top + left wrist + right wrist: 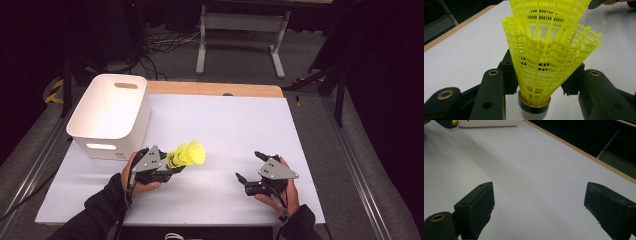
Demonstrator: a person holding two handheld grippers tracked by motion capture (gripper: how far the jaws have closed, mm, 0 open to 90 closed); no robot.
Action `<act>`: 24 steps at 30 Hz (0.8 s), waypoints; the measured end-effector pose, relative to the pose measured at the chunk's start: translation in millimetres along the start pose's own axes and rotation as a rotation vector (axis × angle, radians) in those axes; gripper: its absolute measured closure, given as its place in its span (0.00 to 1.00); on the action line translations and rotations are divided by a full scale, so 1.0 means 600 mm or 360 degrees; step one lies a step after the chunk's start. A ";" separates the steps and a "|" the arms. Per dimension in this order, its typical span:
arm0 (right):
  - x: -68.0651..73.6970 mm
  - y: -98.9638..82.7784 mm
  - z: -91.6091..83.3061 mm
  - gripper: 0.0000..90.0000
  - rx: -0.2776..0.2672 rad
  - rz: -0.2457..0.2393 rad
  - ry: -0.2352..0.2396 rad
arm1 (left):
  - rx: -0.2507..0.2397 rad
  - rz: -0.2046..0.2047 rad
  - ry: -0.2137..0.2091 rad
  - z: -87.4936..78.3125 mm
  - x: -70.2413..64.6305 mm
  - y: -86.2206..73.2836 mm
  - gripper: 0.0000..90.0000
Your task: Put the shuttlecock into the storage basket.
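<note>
Two yellow mesh shuttlecocks (189, 154), one nested inside the other, stick out to the right from my left gripper (176, 167), which is low over the white table (225, 125) just right of the bin. In the left gripper view the skirts (544, 50) flare upward, the black-banded cork base sits low between the jaws, and my left gripper (540, 75) is shut on the lower skirt. My right gripper (247, 165) is at the table's front right, pointing left, with its jaws wide open. In the right gripper view it (539, 200) has only bare table between its jaws.
A white handled bin (137, 125) stands at the table's left, just behind my left hand; its base (489, 123) also shows far off in the right gripper view. A wooden strip (215, 89) edges the far side. A metal frame and cables lie on the floor beyond.
</note>
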State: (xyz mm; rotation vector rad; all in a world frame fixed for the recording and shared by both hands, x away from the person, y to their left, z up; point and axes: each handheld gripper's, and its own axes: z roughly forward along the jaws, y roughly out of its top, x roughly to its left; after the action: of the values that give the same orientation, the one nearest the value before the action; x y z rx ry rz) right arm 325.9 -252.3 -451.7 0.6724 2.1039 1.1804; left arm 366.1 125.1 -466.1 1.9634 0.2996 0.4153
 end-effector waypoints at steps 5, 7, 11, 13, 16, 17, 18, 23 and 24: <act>-0.003 0.001 -0.001 0.12 -0.0010 0.0007 -0.0012 | -0.0015 -0.0005 0.0029 -0.011 0.003 0.000 0.62; -0.003 0.001 0.001 0.12 -0.0003 -0.0001 -0.0010 | -0.0019 -0.0001 0.0044 -0.017 0.003 0.001 0.62; 0.002 -0.001 0.004 0.12 -0.0002 -0.0020 -0.0002 | -0.0035 0.0004 0.0069 -0.025 0.006 0.004 0.62; 0.003 -0.002 0.004 0.12 -0.0008 -0.0013 0.0006 | -0.0040 0.0011 0.0086 -0.031 0.007 0.006 0.62; 0.003 -0.001 0.004 0.12 -0.0017 -0.0012 0.0003 | -0.0051 0.0007 0.0097 -0.036 0.008 0.006 0.62; 0.003 -0.001 0.004 0.12 -0.0017 -0.0012 0.0003 | -0.0051 0.0007 0.0097 -0.036 0.008 0.006 0.62; 0.003 -0.001 0.003 0.12 -0.0029 -0.0008 0.0002 | -0.0048 0.0017 0.0107 -0.038 0.008 0.007 0.62; 0.000 -0.001 0.002 0.12 -0.0056 -0.0003 -0.0016 | -0.0063 0.0014 0.0126 -0.043 0.009 0.008 0.62; 0.000 -0.001 0.002 0.12 -0.0056 -0.0003 -0.0016 | -0.0063 0.0014 0.0126 -0.043 0.009 0.008 0.62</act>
State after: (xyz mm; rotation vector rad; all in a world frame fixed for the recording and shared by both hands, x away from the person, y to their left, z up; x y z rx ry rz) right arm 326.5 -252.2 -452.8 0.6588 2.0707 1.2076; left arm 360.4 146.8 -451.0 1.9129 0.3308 0.5023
